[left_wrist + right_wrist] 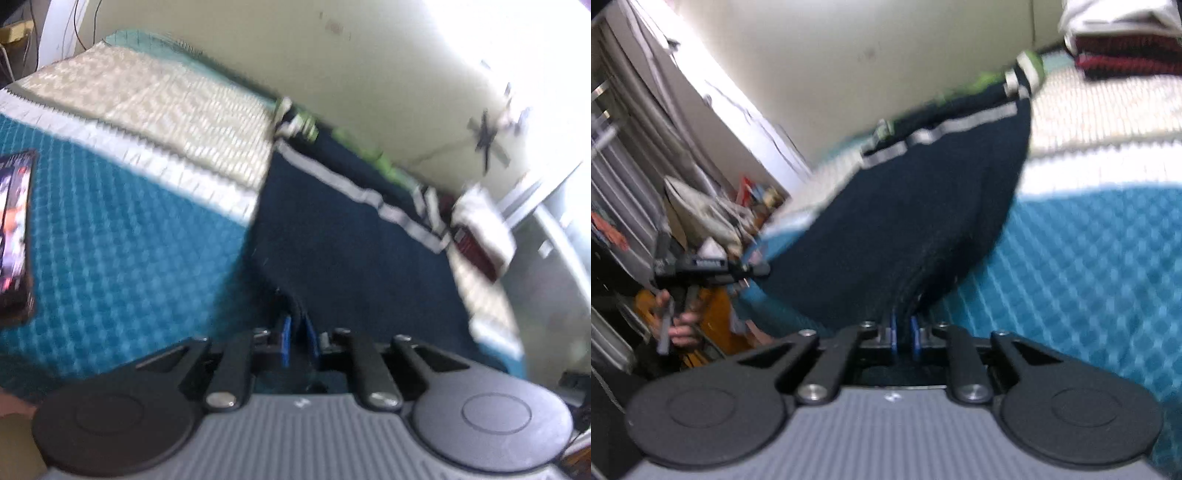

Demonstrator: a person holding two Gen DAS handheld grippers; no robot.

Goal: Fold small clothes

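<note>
A dark navy garment (343, 243) with a grey stripe and green trim lies spread on a teal quilted bedspread (110, 240). My left gripper (297, 325) is shut on the garment's near edge, the cloth pinched between its blue pads. In the right wrist view the same navy garment (923, 206) hangs stretched up from the bed. My right gripper (904, 325) is shut on another part of its edge. The left gripper (713, 267) also shows at the left of the right wrist view, held by a hand. Both views are blurred.
A phone (13, 236) lies on the bedspread at the left. A folded pile of red and white clothes (1126, 48) sits at the bed's far side by the wall. Cluttered shelves (701, 206) and a window stand beside the bed.
</note>
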